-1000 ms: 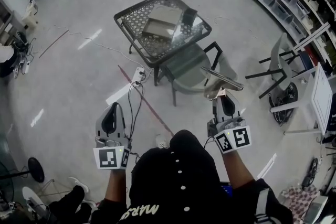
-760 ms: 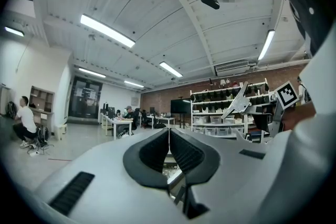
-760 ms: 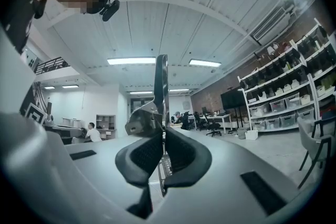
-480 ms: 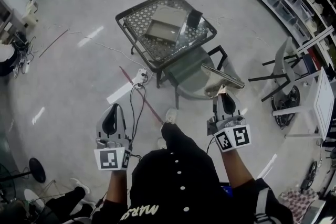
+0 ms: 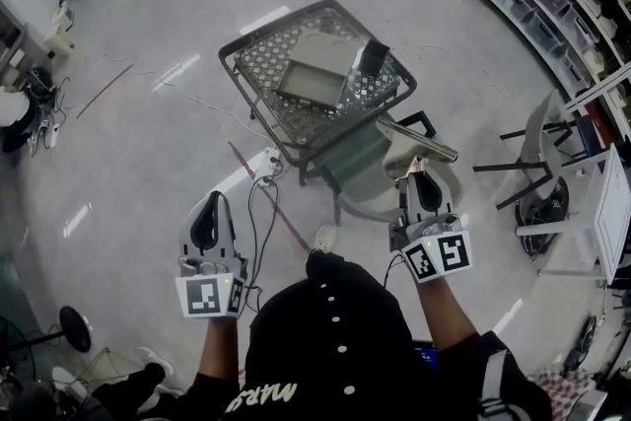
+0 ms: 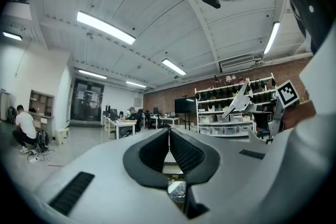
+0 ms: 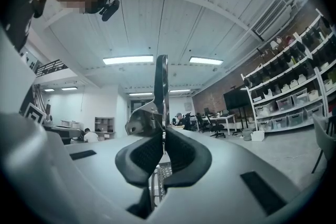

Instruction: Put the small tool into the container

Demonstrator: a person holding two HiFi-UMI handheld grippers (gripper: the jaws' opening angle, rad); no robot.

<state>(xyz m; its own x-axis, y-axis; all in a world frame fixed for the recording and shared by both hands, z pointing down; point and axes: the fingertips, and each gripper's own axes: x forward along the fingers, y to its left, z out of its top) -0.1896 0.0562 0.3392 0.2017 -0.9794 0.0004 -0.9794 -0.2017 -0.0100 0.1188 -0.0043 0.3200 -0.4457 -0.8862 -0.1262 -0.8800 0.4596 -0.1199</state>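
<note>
**A:** Where is the small tool [image 5: 419,145]?

**B:** It is in the right gripper [image 5: 420,176]. In the right gripper view the jaws are pressed nearly together on it [image 7: 160,97], and its thin metal body rises edge-on out of the pads. It is nowhere near the container [image 5: 314,66], which sits on the mesh bench [image 5: 258,89].

**A:** Which way is the container from those jaws?

**B:** Ahead of them and off to the person's left. A chair [image 5: 365,158] stands between the two, tucked against the near side of the bench. The container is a shallow grey tray, and a dark box [image 5: 374,56] stands just beside its right edge.

**A:** How does the tool's long axis run?

**B:** In the head view it lies crosswise to the gripper, with one end towards the bench and the other out to the right. It probably needs carrying forward and leftward over the chair, then lowering flat into the tray.

**A:** What about the left gripper [image 5: 211,204]?

**B:** Its jaws meet in a line with nothing between them [image 6: 169,135]. It hangs low on the left, somewhat farther from the tray, so the right one is the better placed.

**A:** What does each view add?

**B:** Only the head view shows the tray, bench and chair together. Only the right gripper view shows the grip [image 7: 161,140], and it shows no tray, just a sliver of mesh below the pads.
</note>
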